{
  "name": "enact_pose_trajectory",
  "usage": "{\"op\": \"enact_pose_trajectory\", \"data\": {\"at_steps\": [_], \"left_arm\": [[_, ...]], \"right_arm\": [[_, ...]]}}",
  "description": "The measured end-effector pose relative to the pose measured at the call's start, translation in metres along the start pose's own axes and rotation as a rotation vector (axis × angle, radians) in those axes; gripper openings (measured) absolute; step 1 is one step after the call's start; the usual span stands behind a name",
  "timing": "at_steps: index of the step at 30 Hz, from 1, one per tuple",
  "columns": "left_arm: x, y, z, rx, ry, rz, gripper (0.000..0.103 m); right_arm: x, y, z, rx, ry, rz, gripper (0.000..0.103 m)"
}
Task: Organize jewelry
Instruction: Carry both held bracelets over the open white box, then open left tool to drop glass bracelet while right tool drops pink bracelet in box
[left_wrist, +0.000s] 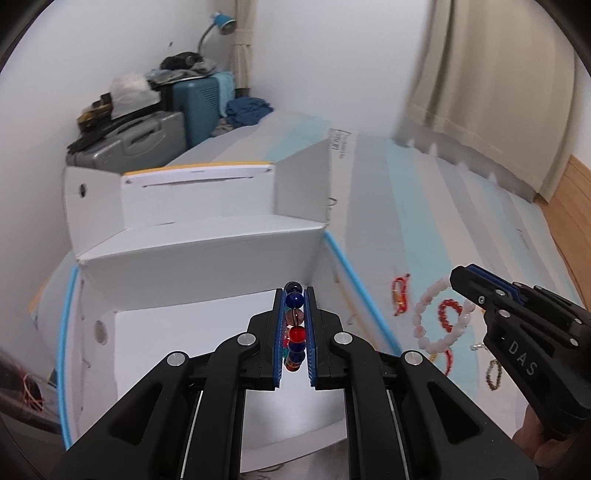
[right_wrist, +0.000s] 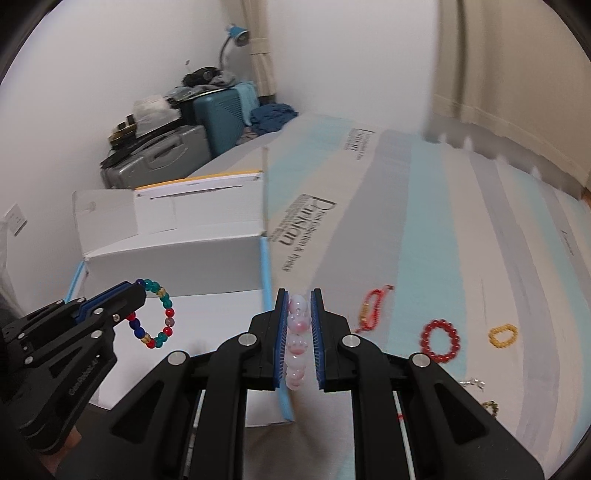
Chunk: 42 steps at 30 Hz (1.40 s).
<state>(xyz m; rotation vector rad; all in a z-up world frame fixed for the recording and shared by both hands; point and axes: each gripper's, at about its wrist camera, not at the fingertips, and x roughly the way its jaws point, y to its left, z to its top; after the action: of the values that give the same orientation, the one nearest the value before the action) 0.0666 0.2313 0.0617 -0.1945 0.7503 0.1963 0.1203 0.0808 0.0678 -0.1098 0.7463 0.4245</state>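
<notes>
My left gripper is shut on a multicoloured bead bracelet and holds it over the open white box. From the right wrist view the same bracelet hangs from the left gripper above the box. My right gripper is shut on a pale pink bead bracelet, held above the striped surface just right of the box. In the left wrist view that bracelet hangs from the right gripper.
On the striped blue and white surface lie a red cord bracelet, a red bead bracelet, a small yellow ring bracelet and other small pieces. Suitcases stand against the far wall. Curtains hang at right.
</notes>
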Motion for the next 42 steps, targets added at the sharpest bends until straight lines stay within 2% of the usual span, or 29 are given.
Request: {"op": "enact_pose_trajectory", "data": {"at_steps": [9, 17, 31, 42], "left_arm": [[0.005, 0.044, -0.011, -0.038, 0.032, 0.036, 0.009], [0.031, 0.072, -0.028, -0.084, 0.114, 0.052, 0.009], [0.058, 0.103, -0.047, -0.146, 0.204, 0.082, 0.009], [0.074, 0.098, -0.059, -0.08, 0.312, 0.125, 0.009]], "right_arm": [[0.012, 0.049, 0.001, -0.059, 0.017, 0.061, 0.011], [0.047, 0.075, -0.012, -0.077, 0.098, 0.1, 0.011], [0.093, 0.092, -0.036, -0.106, 0.229, 0.103, 0.011], [0.119, 0.097, -0.05, -0.127, 0.332, 0.088, 0.012]]}}
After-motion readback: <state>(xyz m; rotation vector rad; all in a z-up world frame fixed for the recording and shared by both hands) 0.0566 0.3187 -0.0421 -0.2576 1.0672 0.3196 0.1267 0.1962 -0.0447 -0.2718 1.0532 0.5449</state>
